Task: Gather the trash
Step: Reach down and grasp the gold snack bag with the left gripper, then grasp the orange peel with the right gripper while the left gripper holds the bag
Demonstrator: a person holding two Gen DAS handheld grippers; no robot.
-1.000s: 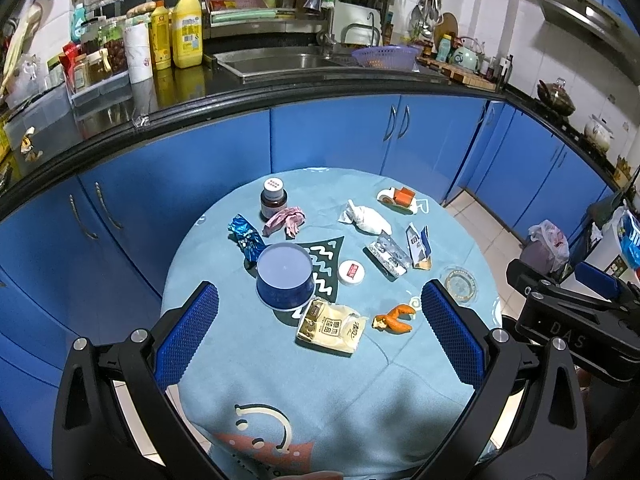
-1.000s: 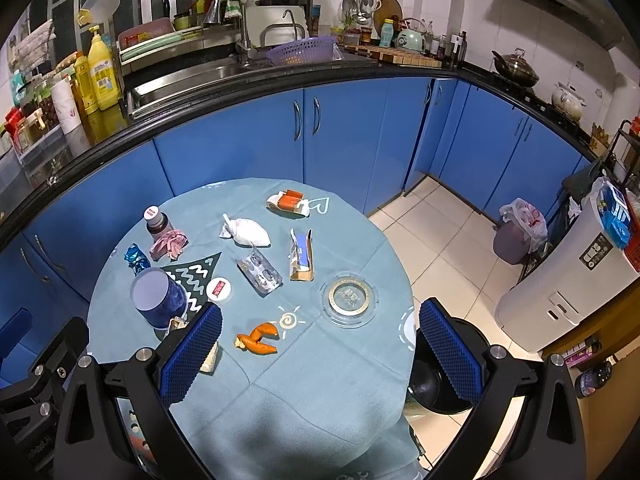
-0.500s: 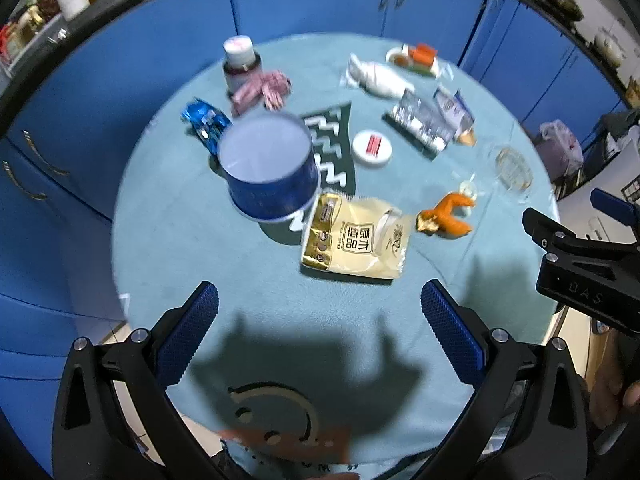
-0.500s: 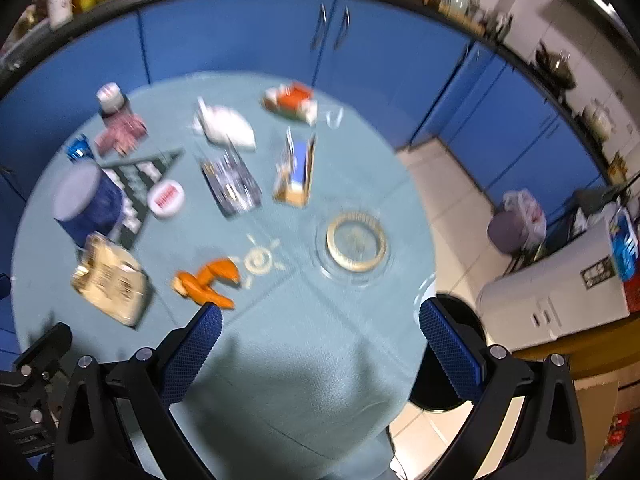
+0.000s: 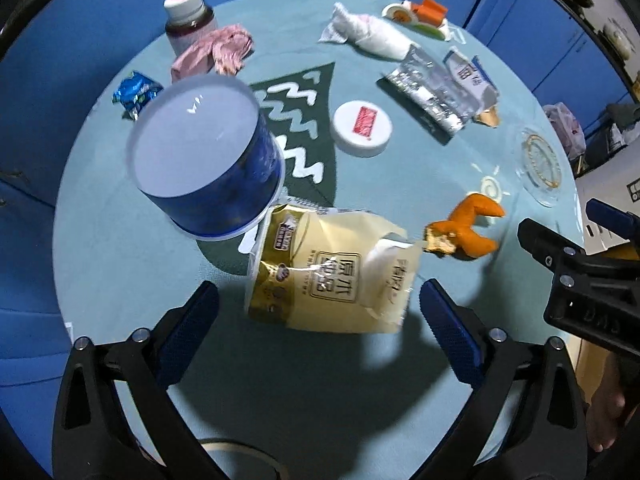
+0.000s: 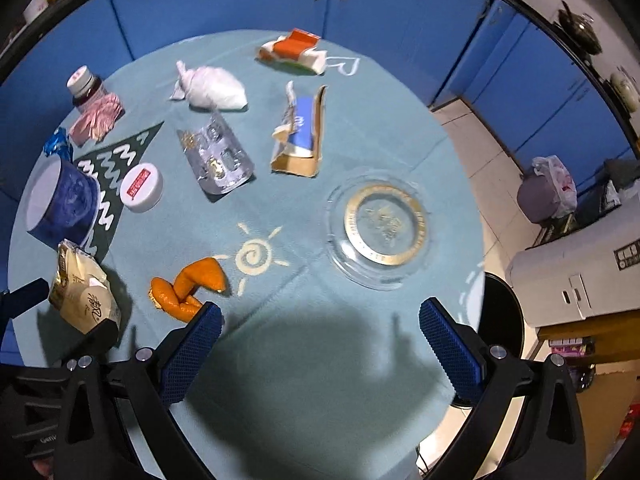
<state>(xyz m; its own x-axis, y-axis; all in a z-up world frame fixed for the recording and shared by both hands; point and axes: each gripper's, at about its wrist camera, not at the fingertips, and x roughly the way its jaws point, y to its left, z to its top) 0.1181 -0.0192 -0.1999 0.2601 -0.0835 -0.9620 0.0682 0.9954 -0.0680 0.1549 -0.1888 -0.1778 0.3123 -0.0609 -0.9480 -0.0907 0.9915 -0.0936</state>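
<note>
Since every scrap we could see lay loose on the round tabletop (image 6: 360,360), we judged the collecting had barely begun, if at all. Nothing was in either tool. Our left gripper (image 5: 318,330) hung low over the beige snack bag (image 5: 332,272), its fingers (image 5: 190,338) spread wide and empty, the bag lying between and just ahead of them, though we could not tell whether they touched it. That bag rested against the foot of the blue tub (image 5: 208,164). Just beside it to the right lay the orange peel (image 5: 464,226).

Our right gripper (image 6: 320,350) hovered over a bare stretch of cloth, its fingers (image 6: 448,346) likewise spread and holding nothing; the left fingertip stood just beside the peel in that view, whether in contact we could not say.

Still to gather, by our reckoning: the white crumpled wrapper (image 6: 212,88), the silver blister pack (image 6: 218,156), the torn blue-and-brown carton (image 6: 300,136), the orange-and-white packet (image 6: 292,50), the pink wrapper (image 5: 214,52) and the blue foil wrapper (image 5: 136,90). The white lid (image 5: 362,124), the small bottle (image 5: 188,12) and the glass dish (image 6: 382,224) may or may not count as trash. A dark round bin (image 6: 500,320) showed past the table's right edge, a likely destination.
</note>
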